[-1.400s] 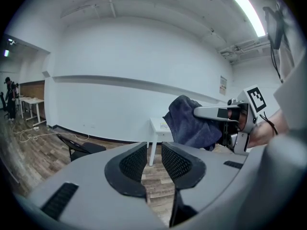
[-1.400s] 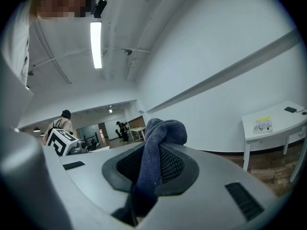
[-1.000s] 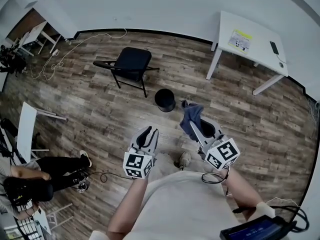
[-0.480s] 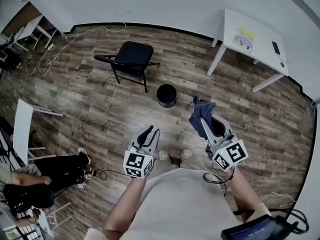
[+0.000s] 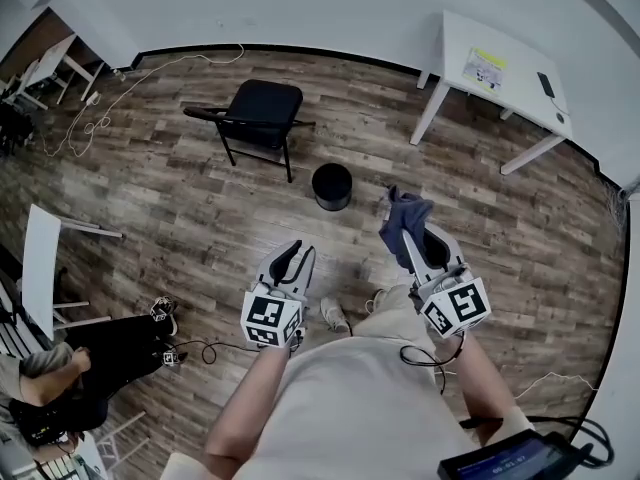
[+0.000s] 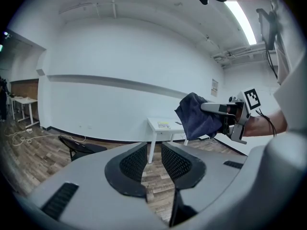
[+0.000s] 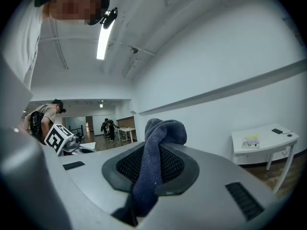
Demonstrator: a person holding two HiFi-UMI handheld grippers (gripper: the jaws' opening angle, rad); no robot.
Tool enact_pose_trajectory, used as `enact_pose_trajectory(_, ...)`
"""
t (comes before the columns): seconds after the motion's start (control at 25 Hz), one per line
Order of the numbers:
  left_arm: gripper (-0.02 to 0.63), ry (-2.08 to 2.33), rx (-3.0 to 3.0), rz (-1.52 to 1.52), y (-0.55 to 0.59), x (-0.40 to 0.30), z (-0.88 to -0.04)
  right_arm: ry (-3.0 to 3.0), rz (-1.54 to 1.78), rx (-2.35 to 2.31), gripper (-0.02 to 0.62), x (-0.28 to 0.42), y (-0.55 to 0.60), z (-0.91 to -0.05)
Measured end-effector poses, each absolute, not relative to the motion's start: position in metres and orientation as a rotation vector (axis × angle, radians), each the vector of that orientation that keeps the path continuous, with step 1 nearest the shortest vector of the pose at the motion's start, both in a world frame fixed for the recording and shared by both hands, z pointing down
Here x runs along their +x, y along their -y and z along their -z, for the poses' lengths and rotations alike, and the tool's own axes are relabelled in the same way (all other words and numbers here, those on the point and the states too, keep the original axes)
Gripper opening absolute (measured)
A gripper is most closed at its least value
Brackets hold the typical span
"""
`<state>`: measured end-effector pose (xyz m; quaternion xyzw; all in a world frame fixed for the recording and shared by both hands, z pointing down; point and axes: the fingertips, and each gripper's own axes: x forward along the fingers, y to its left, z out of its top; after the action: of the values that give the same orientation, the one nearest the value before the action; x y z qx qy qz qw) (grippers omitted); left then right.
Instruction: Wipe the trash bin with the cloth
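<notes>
One black trash bin upright at centre of the head view, bare wood floor on every side. One dark blue cloth just right of it, pinched between the right gripper jaws. Left gripper lower left of the bin, jaws apart, nothing between. One black folding chair upper left; one white table upper right, against the wall.

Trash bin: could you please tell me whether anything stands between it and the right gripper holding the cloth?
Nothing visible does. In the head view only bare wood floor lies between the trash bin and the right gripper, shut on the blue cloth. The folding chair stands off to the side.
</notes>
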<state>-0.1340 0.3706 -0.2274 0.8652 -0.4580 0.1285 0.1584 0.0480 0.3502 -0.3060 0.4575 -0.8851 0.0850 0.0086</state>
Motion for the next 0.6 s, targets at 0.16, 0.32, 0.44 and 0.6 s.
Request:
enact_pose_trajectory(0.16,0.106,1.324,2.462,-0.378,-0.377,-0.142,0.225,2.740,-0.281,1.440,0.069,0.055,-0.362,0.291)
enact_pose_trajectory(0.32,0.106,1.375,2.415,-0.355,-0.381,-0.148,0.227,2.712,-0.271,1.426,0.069,0.066,-0.367,0.283)
enact_pose_trajectory(0.44,0.106,1.391,2.389,-0.336,-0.384,-0.145,0.227,2.666,-0.221,1.425,0.069,0.076,-0.367,0.280)
enact_pose_trajectory(0.6,0.106,1.379,2.396,-0.347,-0.392,-0.136,0.222,2.641,-0.235,1.459,0.067,0.085,-0.372,0.276)
